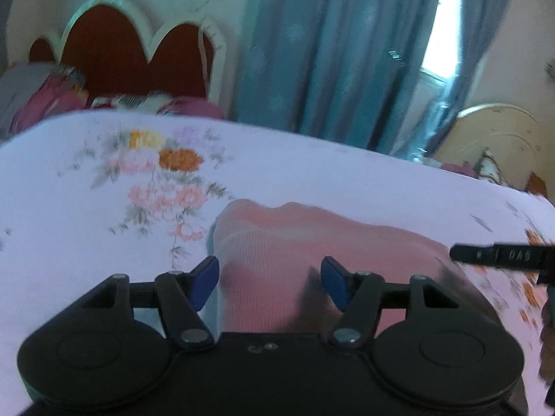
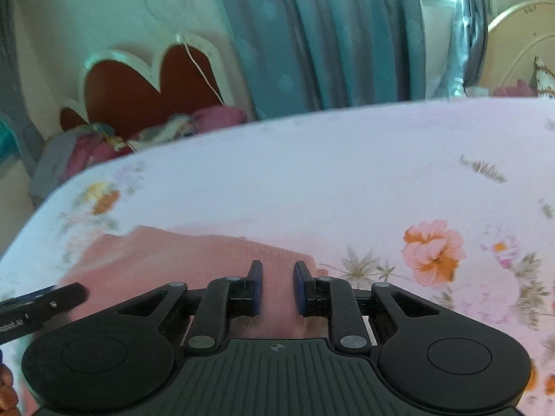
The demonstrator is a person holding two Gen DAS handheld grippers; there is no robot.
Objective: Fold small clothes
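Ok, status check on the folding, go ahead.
Left gripper open over pink garment. Right gripper narrow, pads not pressing. Garment flat on floral sheet. Nothing obstructing.

My two wrist cameras look forward and down from close above the bed [image 1: 312,173], sharing the pink garment [image 1: 295,242] (left one sits leftward)

Floral bedsheet [image 1: 277,173], red headboard [image 1: 121,45], teal curtains [image 1: 329,52], blurred pillows perhaps [image 1: 45,100]

A white bedsheet printed with pink and orange flowers [image 1: 277,173] covers the bed. Behind it stands a scalloped red headboard with white trim [image 1: 131,48] against a pale wall [image 2: 86,17]. Daylight breaks through a gap in long teal curtains [image 1: 329,52].
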